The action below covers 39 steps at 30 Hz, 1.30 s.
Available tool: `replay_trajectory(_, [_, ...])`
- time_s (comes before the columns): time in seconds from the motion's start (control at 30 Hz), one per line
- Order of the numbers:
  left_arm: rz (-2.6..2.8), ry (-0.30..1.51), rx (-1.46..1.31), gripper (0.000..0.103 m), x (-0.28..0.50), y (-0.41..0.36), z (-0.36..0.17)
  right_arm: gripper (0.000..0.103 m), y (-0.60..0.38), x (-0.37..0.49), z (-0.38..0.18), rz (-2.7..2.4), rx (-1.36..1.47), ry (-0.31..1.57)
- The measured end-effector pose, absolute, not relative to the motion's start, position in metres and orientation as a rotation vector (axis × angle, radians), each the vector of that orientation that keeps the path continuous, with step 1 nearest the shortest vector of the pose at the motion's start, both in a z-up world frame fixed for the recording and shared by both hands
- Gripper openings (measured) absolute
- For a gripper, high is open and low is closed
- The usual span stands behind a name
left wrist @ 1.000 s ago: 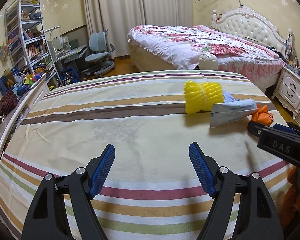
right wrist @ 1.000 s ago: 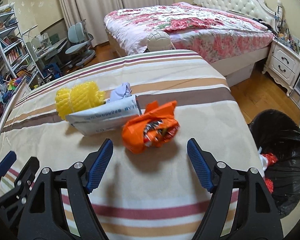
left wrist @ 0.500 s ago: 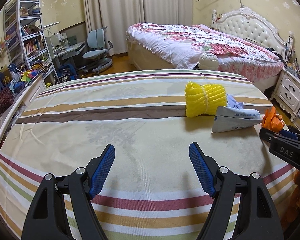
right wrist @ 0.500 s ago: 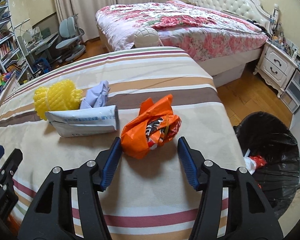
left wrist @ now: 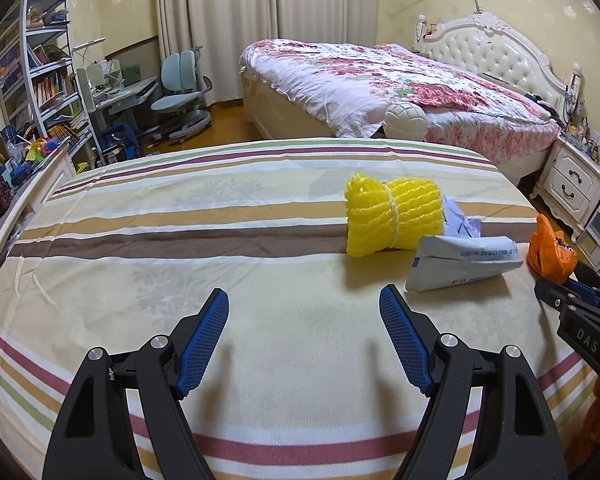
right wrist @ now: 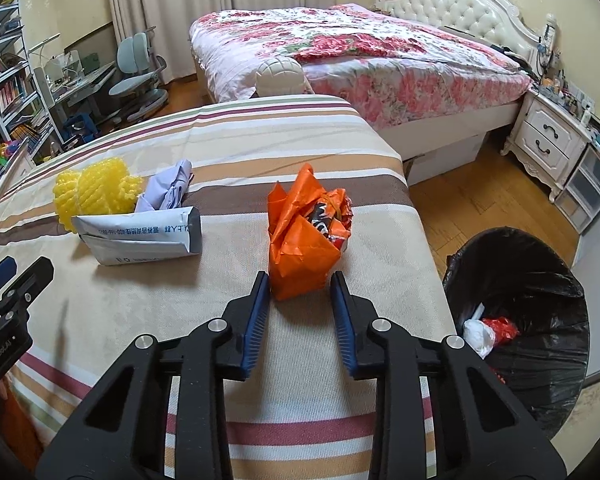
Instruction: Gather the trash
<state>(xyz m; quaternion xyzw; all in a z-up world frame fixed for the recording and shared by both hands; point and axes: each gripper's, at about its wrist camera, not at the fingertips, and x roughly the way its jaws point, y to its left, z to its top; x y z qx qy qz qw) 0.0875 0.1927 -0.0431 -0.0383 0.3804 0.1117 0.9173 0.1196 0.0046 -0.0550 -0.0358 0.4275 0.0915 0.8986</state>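
A crumpled orange snack bag [right wrist: 306, 236] lies on the striped bed cover [right wrist: 300, 368], also in the left wrist view [left wrist: 550, 254]. My right gripper [right wrist: 300, 284] has its jaws partly closed around the bag's near end, still a little apart from it. A white and grey mailer pouch [right wrist: 140, 236], a yellow foam net [right wrist: 96, 196] and a lilac wrapper [right wrist: 170, 186] lie to the left. My left gripper [left wrist: 304, 308] is open and empty above the cover, left of the yellow net [left wrist: 394, 218] and pouch [left wrist: 460, 262].
A bin with a black liner [right wrist: 524, 320] stands on the wood floor right of the cover's edge, with some trash inside. A floral bed [right wrist: 360, 52], a nightstand [right wrist: 552, 140], a desk chair [left wrist: 182, 92] and shelves [left wrist: 40, 76] stand further off.
My right gripper moved forward onto the orange bag and its jaws narrowed around it. My left gripper swung slightly, staying open.
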Motion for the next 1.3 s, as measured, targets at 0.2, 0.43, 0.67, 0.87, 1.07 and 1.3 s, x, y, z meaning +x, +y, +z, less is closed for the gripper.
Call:
replay_trajectory(0.2, [0.265,0.785,-0.107,0.076,0.103,0.204,-0.043,0.031,0.007,0.123,-0.055,0.197,-0.069,0.885])
replay_trajectory(0.43, [0.244,0.807,-0.079,0.076,0.112,0.201,-0.045,0.026,0.012,0.116,-0.055,0.211,-0.084,0.885])
replay_trajectory(0.67, [0.221,0.819,-0.079,0.076,0.112,0.202,-0.046,0.044,0.011,0.11,-0.055,0.206,-0.077,0.886])
replay_trajectory(0.87, [0.217,0.821,-0.097,0.076,0.111,0.205,-0.046,0.052,0.004,0.092,-0.05,0.188,-0.07,0.875])
replay_trajectory(1.07, [0.214,0.822,-0.084,0.076,0.114,0.204,-0.045,0.053,0.006,0.076,-0.039,0.219,-0.057,0.862])
replay_trajectory(1.3, [0.219,0.815,-0.08,0.076,0.11,0.207,-0.044,0.053,0.036,0.08,-0.044,0.297,-0.086,0.879])
